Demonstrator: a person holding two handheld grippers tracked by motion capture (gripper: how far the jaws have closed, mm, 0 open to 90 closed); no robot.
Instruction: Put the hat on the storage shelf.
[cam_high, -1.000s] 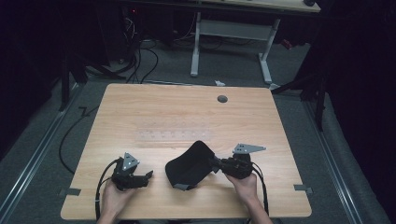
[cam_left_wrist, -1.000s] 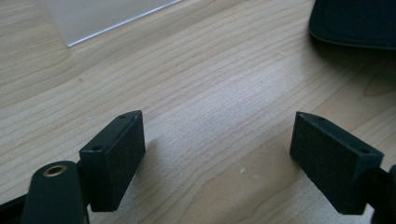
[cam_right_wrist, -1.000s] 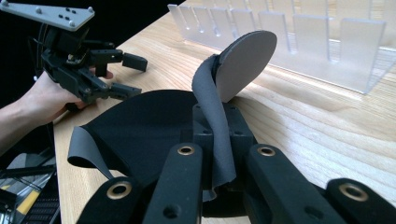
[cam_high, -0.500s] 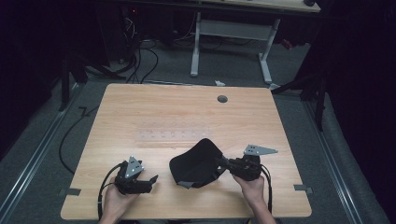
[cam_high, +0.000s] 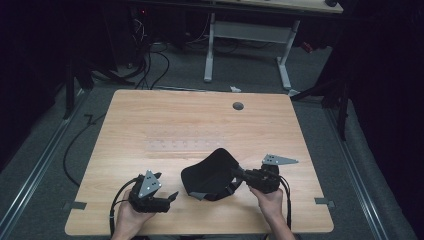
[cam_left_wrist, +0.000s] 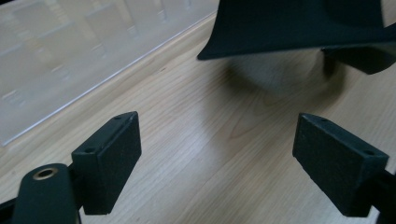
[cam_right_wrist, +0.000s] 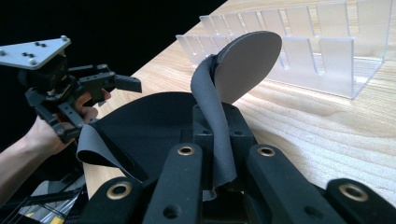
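Note:
A floppy black pad with a grey underside hangs just above the wooden table, near the front middle. My right gripper is shut on its right edge; in the right gripper view the pad curls up between the closed jaws of the right gripper. My left gripper is open, a short way left of the pad and pointing at it. In the left gripper view the left gripper has its jaws wide apart over bare wood, with the pad's edge ahead of them.
A clear slotted plastic rack lies flat mid-table behind the pad, also seen as the rack and the rack. A round cable hole sits near the far edge. Beyond the table are a white desk frame and floor cables.
My left gripper has moved right towards the pad and risen a little. The right gripper and the pad have drifted slightly right.

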